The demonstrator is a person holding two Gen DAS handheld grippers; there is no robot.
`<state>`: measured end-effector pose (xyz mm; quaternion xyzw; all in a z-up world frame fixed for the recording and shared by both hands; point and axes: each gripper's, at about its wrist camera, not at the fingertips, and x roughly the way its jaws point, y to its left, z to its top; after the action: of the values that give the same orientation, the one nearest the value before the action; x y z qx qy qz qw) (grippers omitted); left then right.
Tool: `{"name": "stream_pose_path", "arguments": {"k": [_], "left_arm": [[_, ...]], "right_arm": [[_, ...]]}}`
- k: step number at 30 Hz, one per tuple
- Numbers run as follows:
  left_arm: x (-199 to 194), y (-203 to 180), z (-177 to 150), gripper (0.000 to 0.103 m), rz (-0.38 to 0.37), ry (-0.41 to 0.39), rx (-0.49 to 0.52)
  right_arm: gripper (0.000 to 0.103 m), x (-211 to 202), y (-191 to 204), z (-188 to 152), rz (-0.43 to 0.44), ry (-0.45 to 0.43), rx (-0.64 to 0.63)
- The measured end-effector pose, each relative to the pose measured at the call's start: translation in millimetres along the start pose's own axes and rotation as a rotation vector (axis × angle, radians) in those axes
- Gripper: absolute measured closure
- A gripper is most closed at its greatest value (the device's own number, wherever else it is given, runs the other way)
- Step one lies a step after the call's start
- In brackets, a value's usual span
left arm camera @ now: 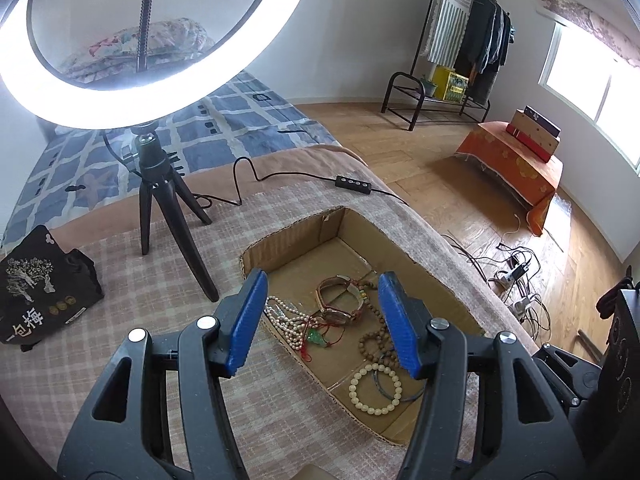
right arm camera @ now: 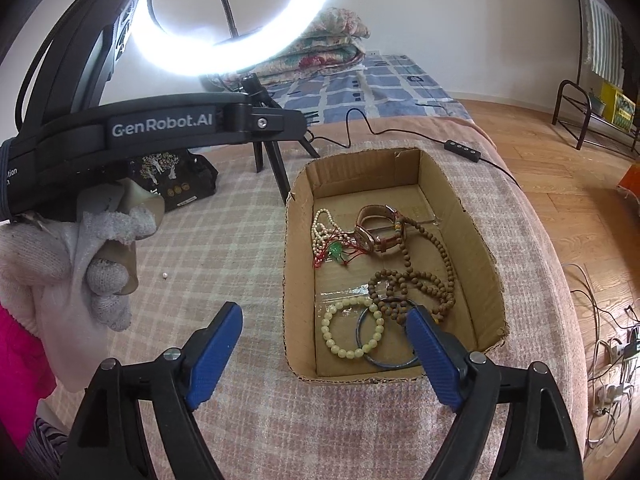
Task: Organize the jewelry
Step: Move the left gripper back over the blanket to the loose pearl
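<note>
Left gripper (left arm camera: pixel 322 322): fingers spread, empty, above cardboard box (right arm camera: pixel 486 280) | right gripper (right arm camera: pixel 326 356): fingers spread, empty | jewelry: cream bead bracelet (right arm camera: pixel 352 326) inside box

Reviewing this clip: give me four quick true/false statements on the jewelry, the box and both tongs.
1. Both tongs, left and right, are open and hold nothing. True.
2. The watch lies outside the cardboard box. False: it lies inside.
3. A single loose bead lies on the plaid cloth outside the box. True.
4. The pale bead bracelet hangs on the ring light. False: it lies flat in the box.
</note>
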<state>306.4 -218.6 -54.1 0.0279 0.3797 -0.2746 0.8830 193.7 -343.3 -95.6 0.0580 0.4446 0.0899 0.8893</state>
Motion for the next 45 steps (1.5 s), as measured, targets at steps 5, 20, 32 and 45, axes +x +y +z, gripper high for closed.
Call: {"name": "stream_pose_path", "arguments": {"k": [5,20,32,45], "left_arm": [[-14.8,12.3,-5.1,0.044,0.021,-0.010,-0.002],[-76.4,71.1,-35.2,0.044,0.107,-0.031,-0.005],[-112.8,143.2,-81.2,0.044,0.202,-0.022,-0.069],[-83.2,184.7,-137.8,0.056,0.160,0.082,-0.186]], "right_arm": [[0.008,-1.3,4.5,-3.0,0.011,-0.024,0.004],[0.002,-9.2,25.9,-3.6,0.012,-0.062,0.004],[0.006,-4.2,60.4,-12.4,0.022,-0.011,-0.075],[0.039,35.4,117.1,-52.5,0.134,0.122,-0.194]]}}
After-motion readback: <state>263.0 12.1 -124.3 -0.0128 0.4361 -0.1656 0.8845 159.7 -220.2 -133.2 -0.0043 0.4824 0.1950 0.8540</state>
